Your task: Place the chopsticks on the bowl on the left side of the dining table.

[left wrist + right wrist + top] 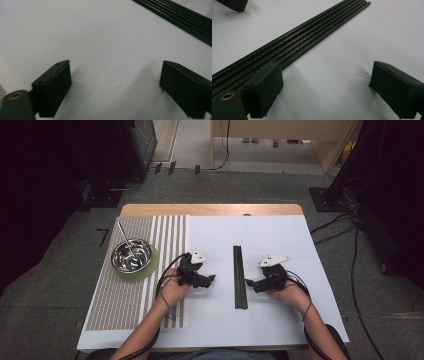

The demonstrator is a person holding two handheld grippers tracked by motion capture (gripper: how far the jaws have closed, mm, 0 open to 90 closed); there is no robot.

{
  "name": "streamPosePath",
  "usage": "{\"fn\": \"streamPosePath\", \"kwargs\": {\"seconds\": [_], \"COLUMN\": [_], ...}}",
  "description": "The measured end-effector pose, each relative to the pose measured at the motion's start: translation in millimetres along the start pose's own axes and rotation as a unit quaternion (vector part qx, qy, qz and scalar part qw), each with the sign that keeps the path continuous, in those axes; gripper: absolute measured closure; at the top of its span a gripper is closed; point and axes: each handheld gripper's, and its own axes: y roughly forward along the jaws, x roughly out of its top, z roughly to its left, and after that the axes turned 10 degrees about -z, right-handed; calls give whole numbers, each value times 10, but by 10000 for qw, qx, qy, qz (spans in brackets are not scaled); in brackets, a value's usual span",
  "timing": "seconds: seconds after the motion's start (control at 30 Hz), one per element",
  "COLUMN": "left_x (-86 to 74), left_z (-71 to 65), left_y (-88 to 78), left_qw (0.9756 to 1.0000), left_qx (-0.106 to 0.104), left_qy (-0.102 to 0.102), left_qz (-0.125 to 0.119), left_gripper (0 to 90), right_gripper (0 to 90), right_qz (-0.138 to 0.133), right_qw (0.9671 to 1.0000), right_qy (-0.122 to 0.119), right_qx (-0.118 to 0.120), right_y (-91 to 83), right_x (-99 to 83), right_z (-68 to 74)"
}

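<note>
My left claw (pixel 211 279) rests low on the white sheet that covers the bench (pixel 280 320), its jaws standing wide with nothing between them but bare white surface; in the left gripper view that claw (pixel 115 82) looks across the sheet toward the bundle of thin black rods (pixel 185 17), which crosses the upper right corner, well apart from my jaws; my right claw (pixel 248 283) sits on the other side of that bundle, its jaws wide too and gripping nothing; in the right gripper view this claw (pixel 325 81) has one jaw just beside the rods (pixel 294 42), perhaps over the edge of the bundle, though I cannot tell whether it touches; the other jaw stands over plain white; from the high view the rods (pixel 240 275) lie side by side in a straight, flat bundle at the middle of the bench, running away from me, between my two hands; far to my left a striped woven mat (pixel 125 305) lies along the bench's edge, and on it a round green coaster (pixel 152 265) carries a shiny steel bowl (pixel 132 255) with a thin metal stick (pixel 125 236) leaning out of it over the far rim; cables trail from both claws back along my forearms.
</note>
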Motion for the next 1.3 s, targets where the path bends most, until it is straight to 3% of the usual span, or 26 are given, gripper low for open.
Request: {"fn": "streamPosePath", "kwargs": {"seconds": [0.4,1.3], "left_x": [-2,1], "left_z": [-25,-27], "left_y": [4,8], "left_qw": [9999,9999], "left_qx": [102,114], "left_qy": [-28,-57], "left_qz": [-21,-25], "left_gripper": [74,74], "right_gripper": [108,107], "right_qz": [2,14], "right_qw": [10000,10000], "right_qy": [-3,-19], "right_qx": [-1,20], "right_y": [0,1], "right_x": [0,2], "right_z": [0,-3]}}
